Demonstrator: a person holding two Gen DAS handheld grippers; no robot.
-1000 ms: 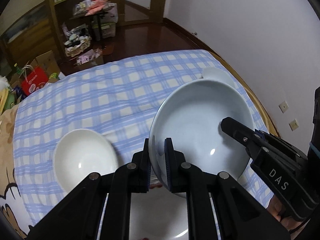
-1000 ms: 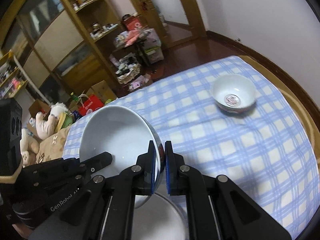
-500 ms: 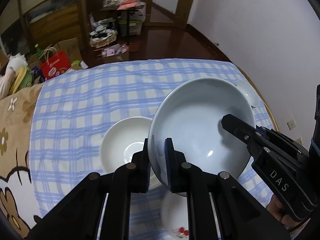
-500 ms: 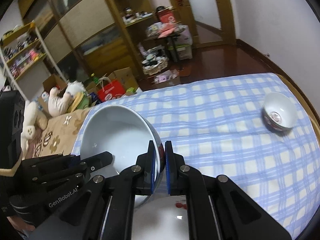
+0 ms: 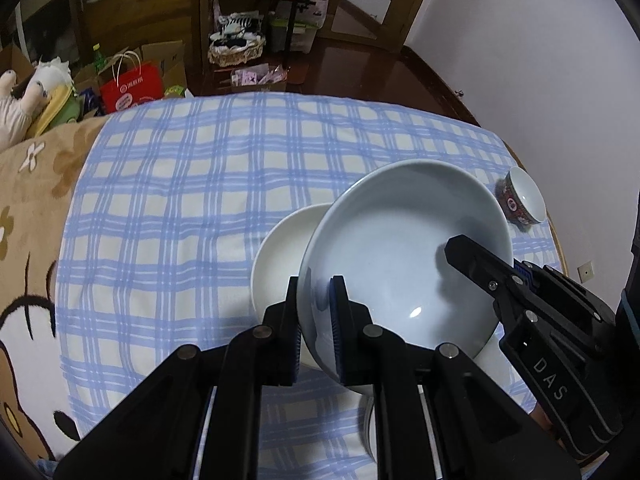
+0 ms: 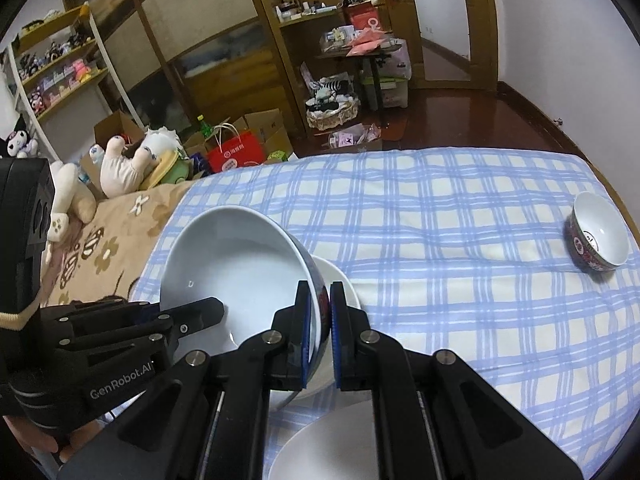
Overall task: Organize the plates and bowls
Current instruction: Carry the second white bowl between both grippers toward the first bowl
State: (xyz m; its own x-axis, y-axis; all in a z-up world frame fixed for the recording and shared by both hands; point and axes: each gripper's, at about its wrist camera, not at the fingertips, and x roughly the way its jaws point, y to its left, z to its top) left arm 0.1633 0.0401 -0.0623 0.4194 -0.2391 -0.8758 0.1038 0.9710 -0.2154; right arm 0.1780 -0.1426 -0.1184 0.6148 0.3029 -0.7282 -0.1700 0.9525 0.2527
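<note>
Large bowl (image 5: 404, 256) clamped at opposite rims by left claw (image 5: 316, 320) and right claw (image 6: 319, 328), above white plate (image 5: 280, 248)

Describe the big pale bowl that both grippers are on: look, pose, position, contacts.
The large bowl is a glossy, pale blue-white, ceramic-looking bowl, empty, with a dark patterned outside visible in the right wrist view. It hangs tilted above the checked cloth, partly over a white plate. The left gripper is shut on its near rim, and the right gripper is shut on the opposite rim, each with one finger inside and one outside. Nothing else visibly touches it.
</note>
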